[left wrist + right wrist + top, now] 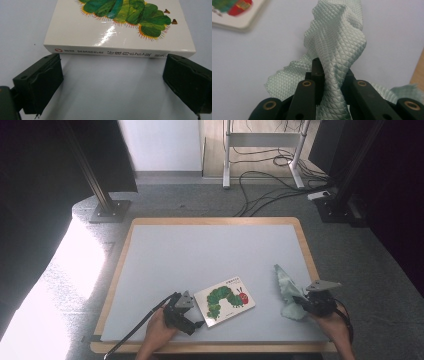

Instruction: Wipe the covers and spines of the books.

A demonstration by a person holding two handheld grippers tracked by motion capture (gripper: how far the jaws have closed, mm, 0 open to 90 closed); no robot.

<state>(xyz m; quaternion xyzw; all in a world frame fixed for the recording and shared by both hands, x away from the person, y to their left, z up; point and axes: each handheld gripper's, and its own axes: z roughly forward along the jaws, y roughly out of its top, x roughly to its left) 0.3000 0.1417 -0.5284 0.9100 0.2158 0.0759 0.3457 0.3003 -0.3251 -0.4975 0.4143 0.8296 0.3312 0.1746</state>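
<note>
Book [224, 300] lay flat on the grey table mat [200, 255], near its front edge, with the pale green cloth [288, 291] to the book's right. Left gripper [112, 75] stood wide open just short of the book's spine; right gripper [332, 80] was pinched on the cloth, bunched upward. Cloth grabbed; wiping the cover looked still undone.

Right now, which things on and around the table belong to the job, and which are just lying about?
In play:
- pale green cloth, pinched in the right gripper
- caterpillar book, spine facing the open left gripper

Lying about:
- cables on the floor
- white frame behind the table
</note>
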